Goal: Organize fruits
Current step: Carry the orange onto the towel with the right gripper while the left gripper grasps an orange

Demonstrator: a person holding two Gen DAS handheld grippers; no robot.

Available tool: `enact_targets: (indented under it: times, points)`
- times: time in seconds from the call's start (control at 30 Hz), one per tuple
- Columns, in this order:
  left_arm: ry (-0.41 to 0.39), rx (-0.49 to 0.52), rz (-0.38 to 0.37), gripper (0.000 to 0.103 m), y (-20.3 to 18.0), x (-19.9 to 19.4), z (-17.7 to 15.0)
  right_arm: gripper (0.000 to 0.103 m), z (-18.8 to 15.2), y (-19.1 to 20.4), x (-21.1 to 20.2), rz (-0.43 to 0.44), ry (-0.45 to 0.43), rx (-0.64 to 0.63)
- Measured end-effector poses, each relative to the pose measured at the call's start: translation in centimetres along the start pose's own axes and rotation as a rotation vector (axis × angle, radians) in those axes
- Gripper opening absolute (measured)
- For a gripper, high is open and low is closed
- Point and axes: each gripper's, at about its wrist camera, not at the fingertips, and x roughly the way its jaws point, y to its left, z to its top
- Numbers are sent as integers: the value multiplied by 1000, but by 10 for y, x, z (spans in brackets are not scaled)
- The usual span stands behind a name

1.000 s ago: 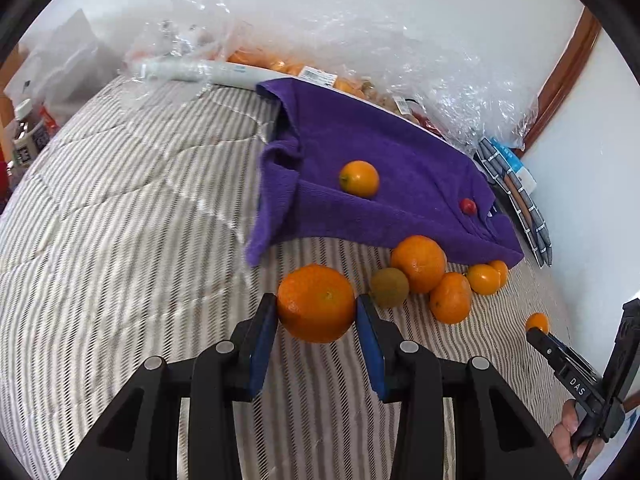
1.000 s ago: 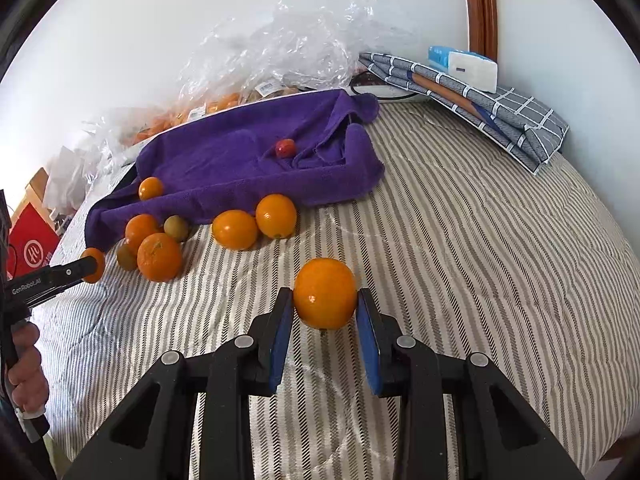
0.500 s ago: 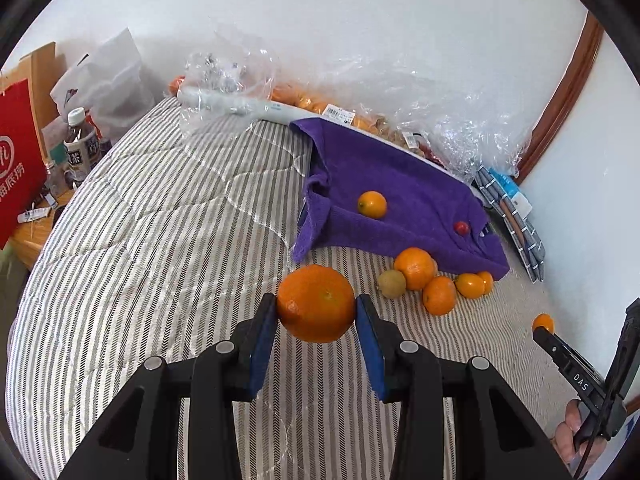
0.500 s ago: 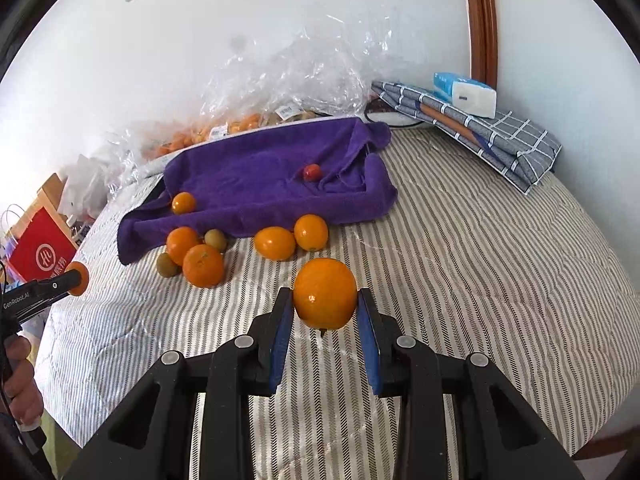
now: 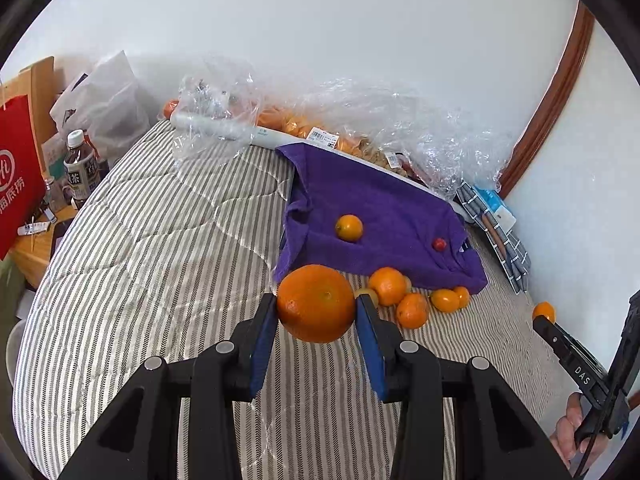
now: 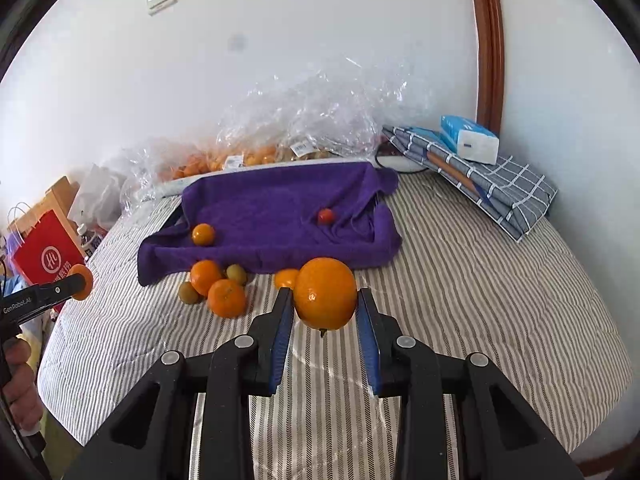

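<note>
Above the striped bed (image 5: 152, 264), both grippers hold fruit clear of the cover. Left gripper (image 5: 316, 316): blue pads clamped on a large orange (image 5: 316, 303). Right gripper (image 6: 325, 312): pads clamped on a second orange (image 6: 325, 293), stem end pointing down. Purple towel (image 6: 280, 208): spread toward the bed's far edge, beside the wall; on it lie a small orange fruit (image 6: 203, 234) near its left side and a small red fruit (image 6: 326, 216) near its right side, well apart. Loose pile (image 6: 216, 286): oranges and two greenish fruits on the bed, just in front of the towel's near edge, some touching one another. Clear plastic bags (image 6: 312, 120): heaped along the far edge behind the towel, more orange fruit showing through them. Folded checked cloth (image 6: 492, 184): at the far right corner, with a tissue pack (image 6: 470, 140) on top.
</note>
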Motion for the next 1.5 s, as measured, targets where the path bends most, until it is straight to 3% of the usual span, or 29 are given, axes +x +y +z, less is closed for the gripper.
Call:
enact_targets:
  times: [0.4,0.73,1.1,1.5]
  points:
    - [-19,28,-8,38,-13,8,23,32,18,6,2,9,-38,-22]
    - [-14,25,14,38,-3,36,47,32,44,5,33,23,-46,-23]
    - [32,-16,-6,38,2,99,76,32,63,-3,101,4,-10,-16]
    - [69,-16,-38,38,-17,180,96,32,66,-8,166,61,52,3]
